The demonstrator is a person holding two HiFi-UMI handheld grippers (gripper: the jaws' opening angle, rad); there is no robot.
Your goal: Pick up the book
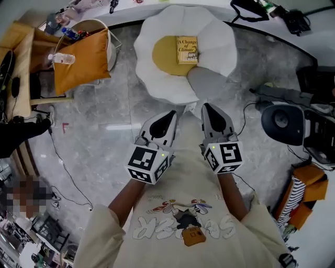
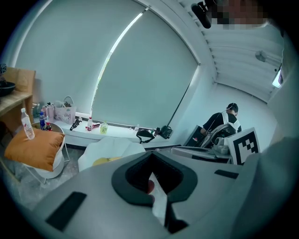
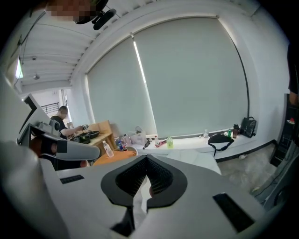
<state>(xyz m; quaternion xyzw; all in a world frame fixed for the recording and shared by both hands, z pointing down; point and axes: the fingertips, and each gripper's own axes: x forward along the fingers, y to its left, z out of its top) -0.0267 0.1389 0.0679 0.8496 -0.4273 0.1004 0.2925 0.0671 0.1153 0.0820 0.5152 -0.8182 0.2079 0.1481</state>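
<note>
The book (image 1: 187, 50), yellowish with dark title print, lies flat on the yellow centre of a white flower-shaped floor cushion (image 1: 157, 78). My left gripper (image 1: 170, 114) and right gripper (image 1: 208, 107) are side by side above the floor, short of the cushion's near edge and pointing toward it. Both are shut with nothing between the jaws. In the left gripper view the gripper (image 2: 150, 154) hides most of the cushion (image 2: 110, 147). The right gripper view has its gripper (image 3: 145, 158) blocking the book.
An orange pillow (image 1: 84, 60) with a water bottle (image 1: 63, 58) rests on a round white stool at the left, by wooden shelves (image 1: 15, 68). Black equipment (image 1: 285, 123) stands at the right. Cables (image 1: 63, 162) trail on the marble floor. A black bag (image 1: 251, 9) sits on the window ledge.
</note>
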